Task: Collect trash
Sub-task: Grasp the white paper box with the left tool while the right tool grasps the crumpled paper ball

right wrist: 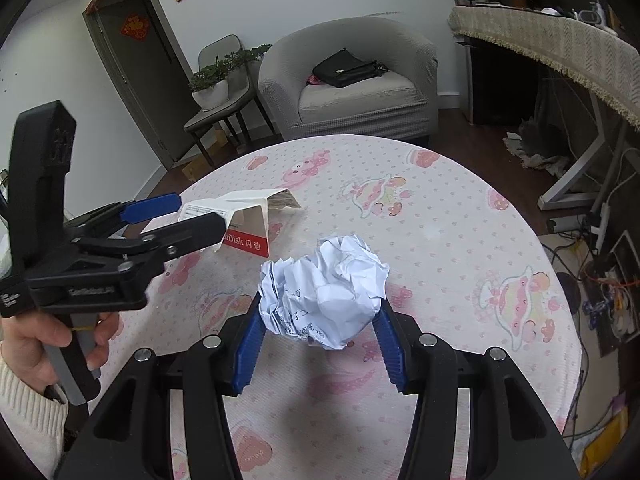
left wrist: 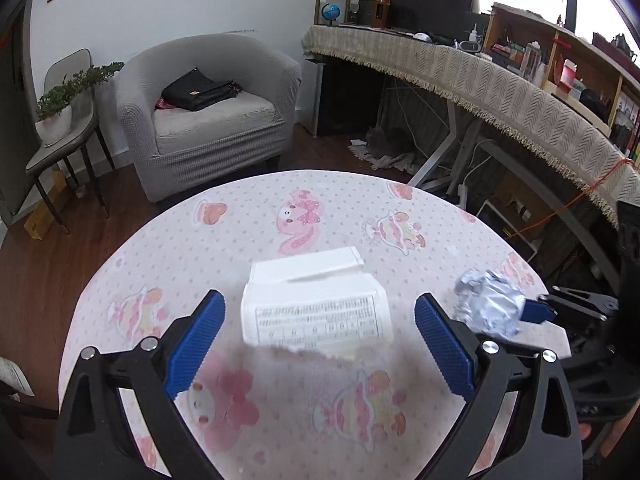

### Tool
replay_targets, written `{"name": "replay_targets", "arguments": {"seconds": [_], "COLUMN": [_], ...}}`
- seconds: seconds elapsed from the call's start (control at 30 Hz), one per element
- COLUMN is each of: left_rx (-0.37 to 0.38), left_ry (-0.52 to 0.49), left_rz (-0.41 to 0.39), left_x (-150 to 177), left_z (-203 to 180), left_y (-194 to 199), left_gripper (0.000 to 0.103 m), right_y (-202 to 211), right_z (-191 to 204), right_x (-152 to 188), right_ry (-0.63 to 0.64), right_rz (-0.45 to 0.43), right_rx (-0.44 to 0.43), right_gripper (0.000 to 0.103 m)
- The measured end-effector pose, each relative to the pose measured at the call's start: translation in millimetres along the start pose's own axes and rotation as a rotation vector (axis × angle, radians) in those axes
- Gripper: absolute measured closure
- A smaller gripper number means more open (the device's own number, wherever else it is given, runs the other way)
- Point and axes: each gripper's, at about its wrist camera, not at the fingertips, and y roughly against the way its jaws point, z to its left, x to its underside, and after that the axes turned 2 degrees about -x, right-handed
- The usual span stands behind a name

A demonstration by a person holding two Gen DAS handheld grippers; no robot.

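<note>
I see my right gripper closed against a crumpled ball of white printed paper, blue pads pressing both sides, over the round table with its pink cartoon-print cloth. My left gripper is spread wide with nothing between its pads; the flattened white cardboard package with small print sits between and just ahead of its fingers. From the right wrist view that package shows a red band. Behind the table stands a grey fabric tub armchair with a black bag on its seat, a potted green plant on a side chair, and a long desk draped in beige fringed cloth. The floor is dark wood.
</note>
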Motion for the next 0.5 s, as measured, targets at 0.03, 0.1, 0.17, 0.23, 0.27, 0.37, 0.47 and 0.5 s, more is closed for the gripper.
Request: {"name": "replay_targets", "arguments": {"seconds": [0.03,0.1,0.17,0.23,0.27,0.37,0.47,0.5], "left_rx": [0.001,-0.014,-0.030,-0.039,-0.055,-0.064,-0.079,-0.068], "left_ry": [0.002,0.003,0.008,0.012,0.011,0.023,0.031,0.041], "left_rz": [0.004,0.014,0.026,0.040,0.055,0.077,0.079,0.072], "left_x": [-1.5,-6.5,-10.6,-13.1,-14.4,-15.0,-13.9,-12.7], "left_z": [-0.1,-0.3,-0.8,-0.7,-1.4,-0.6,1.6,3.6], "left_y": [-3.2,-11.7,-19.8,-25.5,-30.2,-36.7,-38.8,-36.3], "left_gripper": [0.006,0.006,0.006,0.006,0.006,0.017,0.024,0.024], "right_y": [0.3,0.6,1.1,2.6,3.2,4.6,4.2,4.8], "right_z": [-0.1,-0.8,-0.9,-0.9,-1.1,-1.5,-0.5,0.2], "right_x": [0.5,0.9,1.2,0.9,1.2,-0.6,-0.2,-0.3], "right_ry": [0.000,-0.001,0.000,-0.004,-0.004,-0.006,-0.006,-0.006], "right_rz": [0.000,0.002,0.001,-0.002,-0.002,-0.005,0.000,-0.002], "right_rx": [-0.001,-0.005,-0.007,-0.009,-0.009,-0.009,-0.008,-0.010], "right_gripper": [0.050,0.050,0.050,0.050,0.050,0.050,0.050,0.050]}}
